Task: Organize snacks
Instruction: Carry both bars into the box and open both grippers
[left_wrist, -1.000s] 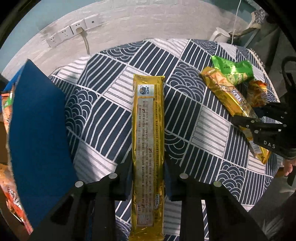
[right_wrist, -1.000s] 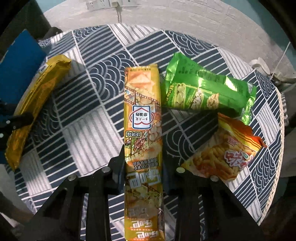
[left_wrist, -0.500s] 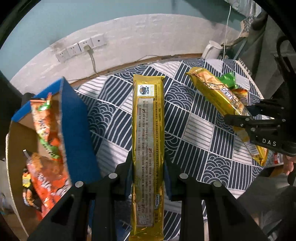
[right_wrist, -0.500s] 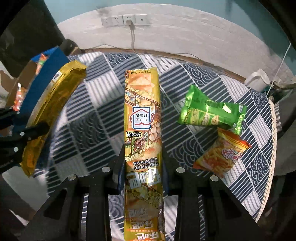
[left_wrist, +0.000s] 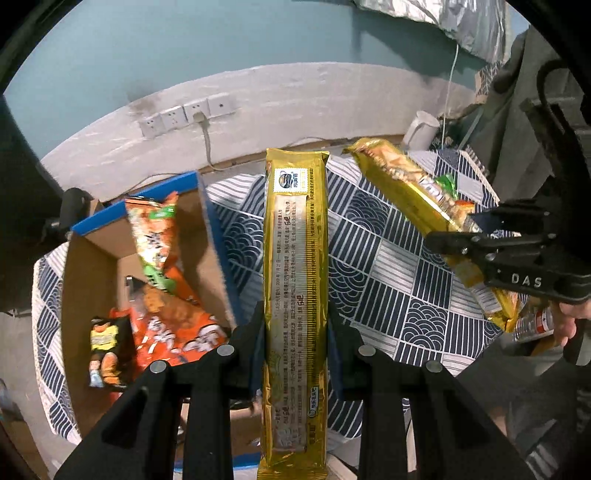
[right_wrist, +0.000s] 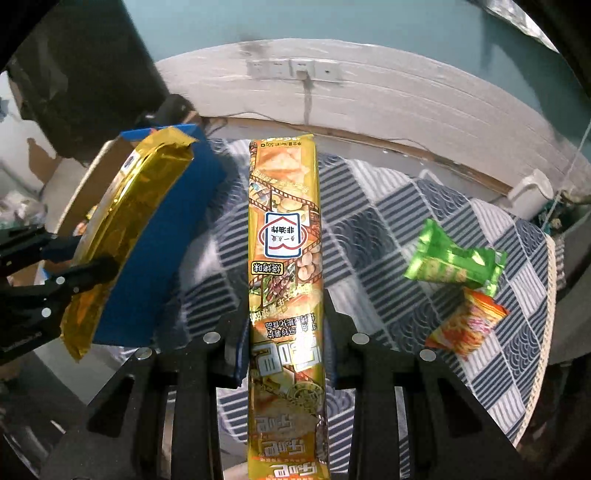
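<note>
Left wrist view: the left gripper (left_wrist: 295, 332) has its jaws closed on a long gold foil biscuit pack (left_wrist: 295, 295), seam side up, long axis pointing forward above the patterned tablecloth (left_wrist: 388, 258); beside it, the open blue-edged cardboard box (left_wrist: 210, 229) contains orange snack bags (left_wrist: 173, 328). Right wrist view: the right gripper (right_wrist: 284, 336) clamps a long yellow printed cracker pack (right_wrist: 284, 240), pointing forward above the cloth, while a green pouch (right_wrist: 454, 266) and an orange pouch (right_wrist: 467, 321), touching, lie at right.

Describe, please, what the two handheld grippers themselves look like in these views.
Both grippers are matte black, built from angular, strut-like bars joined by round silver pivot pins. The fingers carry dark blue pads. The right gripper, seen from the left wrist view, bears white "DAS" lettering on its side. The left gripper looks the same. A bare hand grips the right one; no cables show.
</note>
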